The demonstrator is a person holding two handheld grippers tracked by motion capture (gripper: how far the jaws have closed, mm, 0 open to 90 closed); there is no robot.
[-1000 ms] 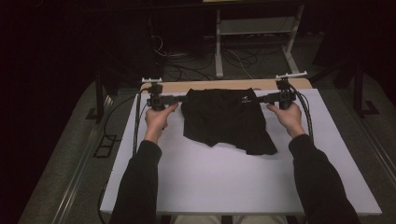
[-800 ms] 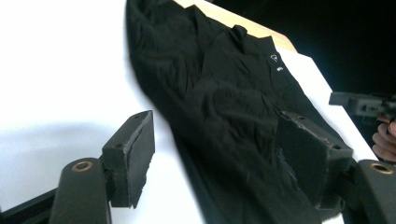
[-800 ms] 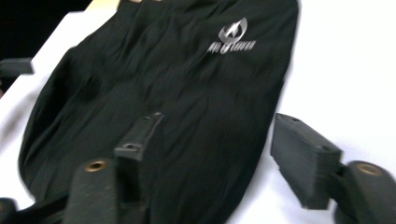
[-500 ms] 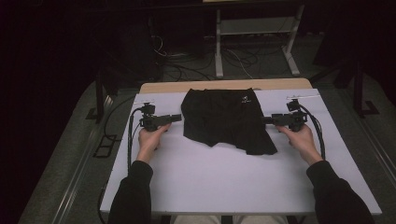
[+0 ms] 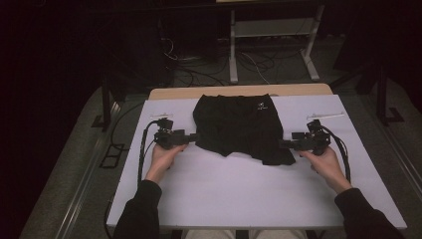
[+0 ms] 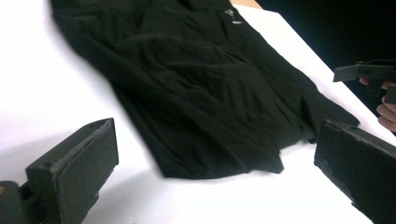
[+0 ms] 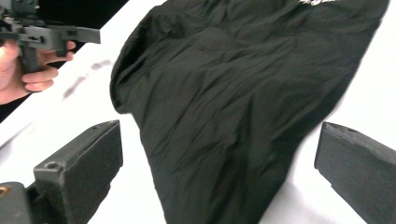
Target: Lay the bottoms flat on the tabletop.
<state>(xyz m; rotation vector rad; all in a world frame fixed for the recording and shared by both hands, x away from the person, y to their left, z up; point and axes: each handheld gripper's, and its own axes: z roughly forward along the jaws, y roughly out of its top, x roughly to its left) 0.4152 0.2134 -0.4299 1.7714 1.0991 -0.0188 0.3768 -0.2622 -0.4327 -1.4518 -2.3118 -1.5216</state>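
A black garment with a small white logo lies flat on the white table top. My left gripper rests at its left edge, pointing right, and my right gripper at its lower right corner, pointing left. Both have just been opening and stand open, with no pad pressing on cloth. In the left gripper view the garment spreads ahead of my left gripper, with the right gripper beyond. In the right gripper view the garment lies ahead of my right gripper, the left gripper farther off.
A wooden strip borders the table's far edge. Two small white strips lie near the far corners. Cables trail from both grippers. A metal stand and loose wires sit on the dark floor behind.
Both hands came back from the garment's far corners toward the person, down its sides. The jaws opened and let the cloth go; it now lies flat.
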